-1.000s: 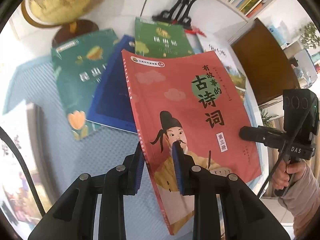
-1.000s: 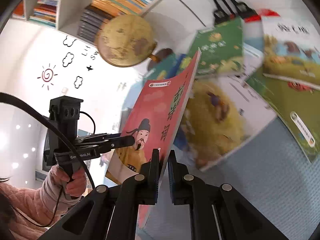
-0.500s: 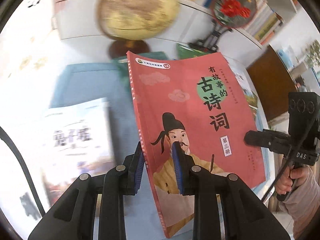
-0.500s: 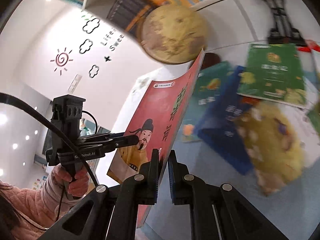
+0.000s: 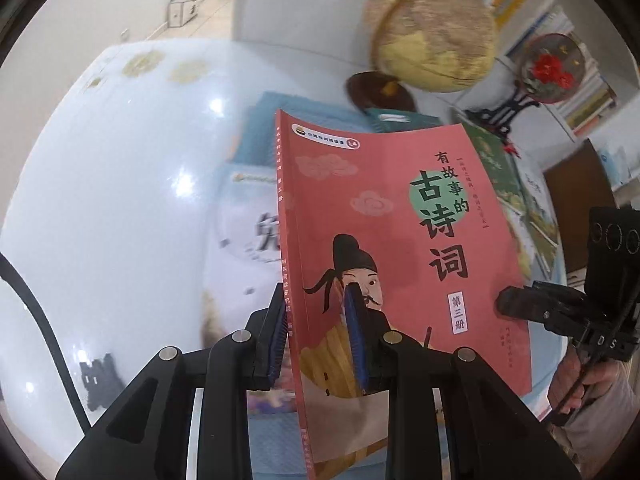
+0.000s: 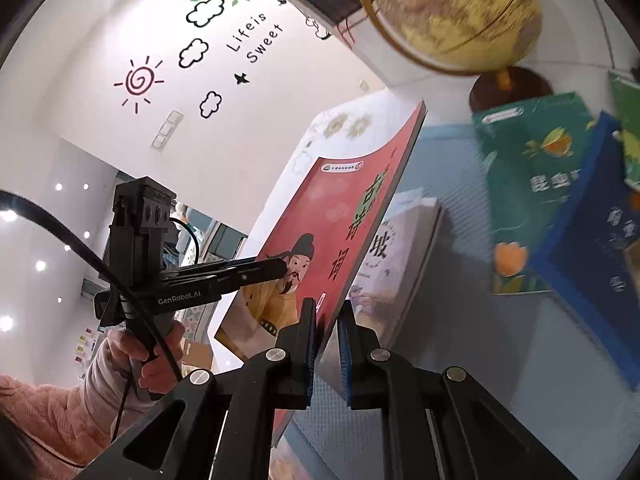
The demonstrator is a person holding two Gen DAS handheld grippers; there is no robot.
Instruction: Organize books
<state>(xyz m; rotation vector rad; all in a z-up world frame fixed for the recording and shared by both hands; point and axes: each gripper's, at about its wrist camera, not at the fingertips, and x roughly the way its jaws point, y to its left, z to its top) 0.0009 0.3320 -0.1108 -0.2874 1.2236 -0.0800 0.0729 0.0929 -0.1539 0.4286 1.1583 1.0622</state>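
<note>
Swinging away from the scattered books since a second ago, you now hold the red book [image 5: 400, 248] upright left of the globe [image 5: 434, 32], both hand-held grippers, left [image 5: 316, 336] and right [image 6: 326, 354], clamping it, ready for stacking.

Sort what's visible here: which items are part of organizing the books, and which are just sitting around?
Part of the job:
red poetry book, held upright by left gripper and right gripper
white book lying beneath
teal book
blue book

Just lying about:
globe
round fan ornament
</note>
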